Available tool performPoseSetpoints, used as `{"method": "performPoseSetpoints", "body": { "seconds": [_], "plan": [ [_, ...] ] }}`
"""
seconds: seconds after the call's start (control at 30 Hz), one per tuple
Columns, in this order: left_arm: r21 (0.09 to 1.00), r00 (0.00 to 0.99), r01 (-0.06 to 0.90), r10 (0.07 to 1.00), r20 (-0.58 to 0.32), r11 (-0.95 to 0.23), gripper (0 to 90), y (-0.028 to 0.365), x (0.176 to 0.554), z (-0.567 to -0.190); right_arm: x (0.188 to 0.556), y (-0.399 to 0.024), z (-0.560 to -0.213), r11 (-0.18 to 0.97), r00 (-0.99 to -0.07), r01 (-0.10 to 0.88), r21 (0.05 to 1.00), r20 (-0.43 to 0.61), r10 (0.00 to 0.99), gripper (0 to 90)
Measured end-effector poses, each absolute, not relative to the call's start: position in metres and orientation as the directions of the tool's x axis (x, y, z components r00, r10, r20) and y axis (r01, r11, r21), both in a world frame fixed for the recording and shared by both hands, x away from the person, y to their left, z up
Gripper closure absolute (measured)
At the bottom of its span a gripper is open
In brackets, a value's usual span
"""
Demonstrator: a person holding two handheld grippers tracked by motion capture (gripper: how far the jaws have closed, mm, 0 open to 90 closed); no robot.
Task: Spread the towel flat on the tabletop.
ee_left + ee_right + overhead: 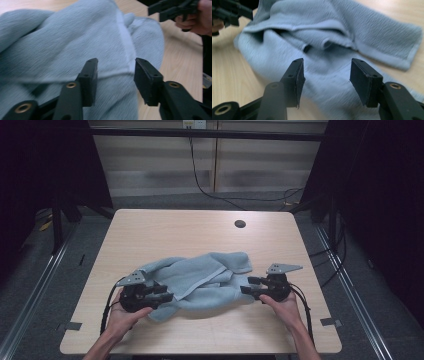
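A pale blue-grey towel (pixel 200 282) of soft, matt terry cloth, its pile fuzzy and finely ribbed, with a flatter, smoother woven band along the hem; beneath it a table (pixel 165 227) of light wood-grain laminate, smooth with a faint sheen; the left gripper (pixel 115 75) and right gripper (pixel 325 77) are matt black plastic, their inner pads slightly rough, with small brass-coloured metal rings at the joints.
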State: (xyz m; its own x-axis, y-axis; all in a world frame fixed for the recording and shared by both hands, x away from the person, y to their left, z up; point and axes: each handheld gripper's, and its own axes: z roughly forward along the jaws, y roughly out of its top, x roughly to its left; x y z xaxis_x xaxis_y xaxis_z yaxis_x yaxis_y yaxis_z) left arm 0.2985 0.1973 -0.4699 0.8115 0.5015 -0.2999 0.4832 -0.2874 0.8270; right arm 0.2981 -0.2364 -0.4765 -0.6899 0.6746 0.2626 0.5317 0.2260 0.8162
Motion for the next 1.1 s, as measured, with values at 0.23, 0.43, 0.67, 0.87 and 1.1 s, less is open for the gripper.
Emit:
{"method": "performPoseSetpoints", "body": {
  "seconds": [0.23, 0.43, 0.67, 0.87, 1.1],
  "plan": [
    [0.795, 0.845, 0.464, 0.466, -0.264, -0.391, 43.5, 0.173, 0.293, -0.482, 0.305, -0.221, -0.498, 0.333, -0.707, 0.575, 0.747, 0.248, 0.663, 46.1],
    [0.778, 0.813, 0.49, 0.526, -0.248, -0.392, 38.6, 0.176, 0.304, -0.493, 0.297, -0.211, -0.504, 0.396, -0.722, 0.58, 0.712, 0.223, 0.655, 50.9],
    [0.785, 0.814, 0.484, 0.529, -0.241, -0.387, 40.9, 0.18, 0.305, -0.495, 0.267, -0.201, -0.502, 0.427, -0.749, 0.571, 0.701, 0.231, 0.621, 52.2],
    [0.773, 0.829, 0.493, 0.485, -0.279, -0.399, 61.3, 0.186, 0.303, -0.498, 0.228, -0.192, -0.501, 0.438, -0.779, 0.566, 0.698, 0.279, 0.562, 53.0],
    [0.79, 0.828, 0.496, 0.471, -0.304, -0.36, 77.4, 0.196, 0.302, -0.492, 0.24, -0.216, -0.484, 0.357, -0.747, 0.542, 0.761, 0.241, 0.62, 53.2]
  ]
}}
